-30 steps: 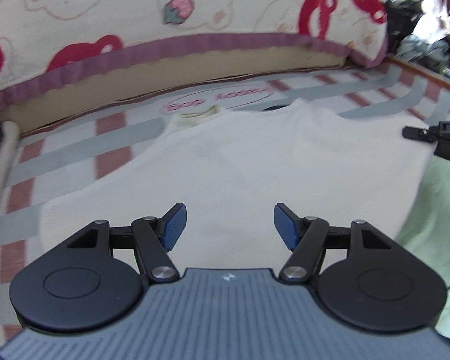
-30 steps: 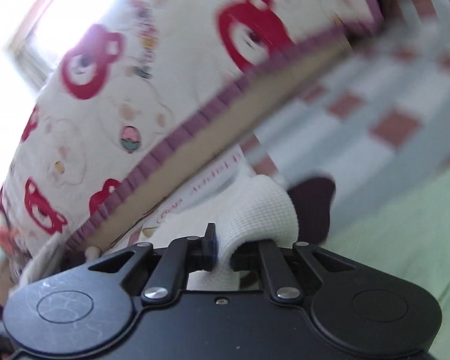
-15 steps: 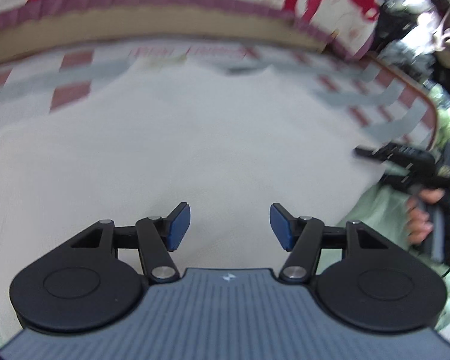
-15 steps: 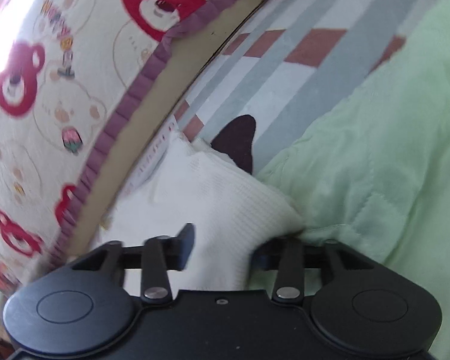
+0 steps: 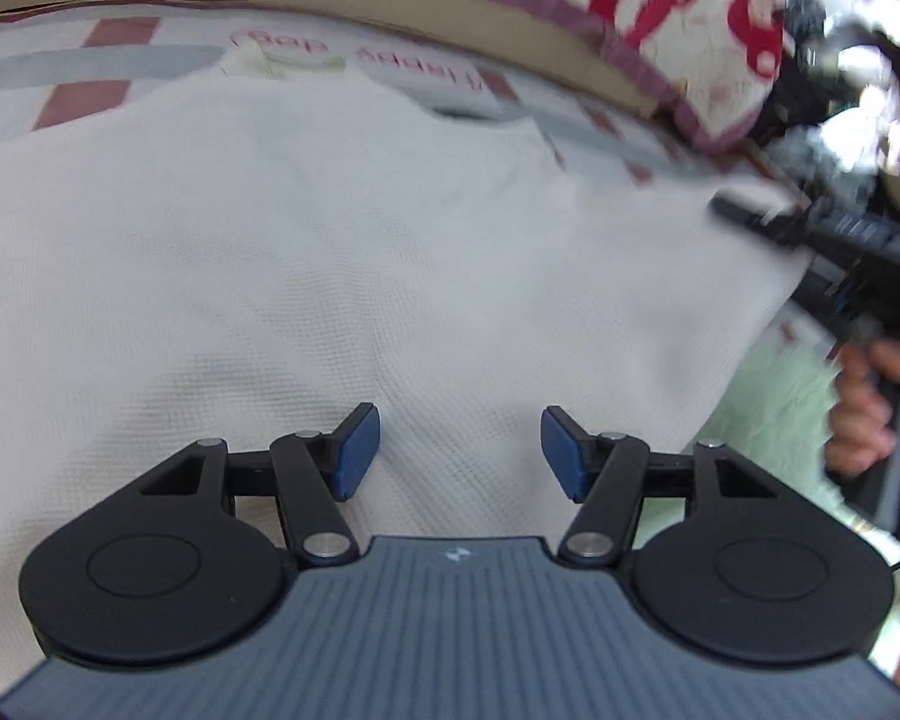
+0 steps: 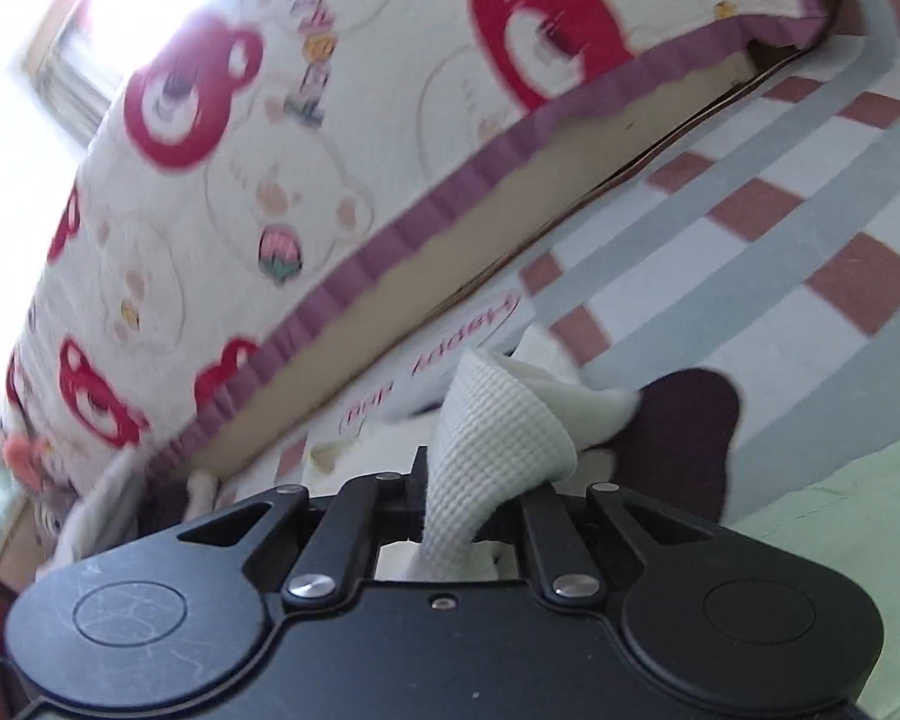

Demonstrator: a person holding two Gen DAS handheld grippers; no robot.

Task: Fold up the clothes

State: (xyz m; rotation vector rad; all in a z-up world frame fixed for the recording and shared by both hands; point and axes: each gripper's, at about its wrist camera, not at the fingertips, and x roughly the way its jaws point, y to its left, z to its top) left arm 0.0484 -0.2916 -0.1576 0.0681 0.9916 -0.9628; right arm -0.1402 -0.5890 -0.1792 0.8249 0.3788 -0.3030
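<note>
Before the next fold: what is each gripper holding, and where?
Right gripper: edge fold of the white waffle-knit garment. Left gripper: nothing, fingers open.

The bed [image 5: 84, 69] is covered by a sheet of white ground crossed by grey stripes and reddish-brown squares, with pink lettering printed near its far edge. A white waffle-knit garment [image 5: 342, 252] lies spread across most of it. A pale green blanket [image 6: 828, 534] lies beside the garment on the right. A dark maroon piece of cloth [image 6: 684, 450] rests on the sheet between them. A mattress [image 6: 342, 120] printed with red bears stands along the bed's far edge.
</note>
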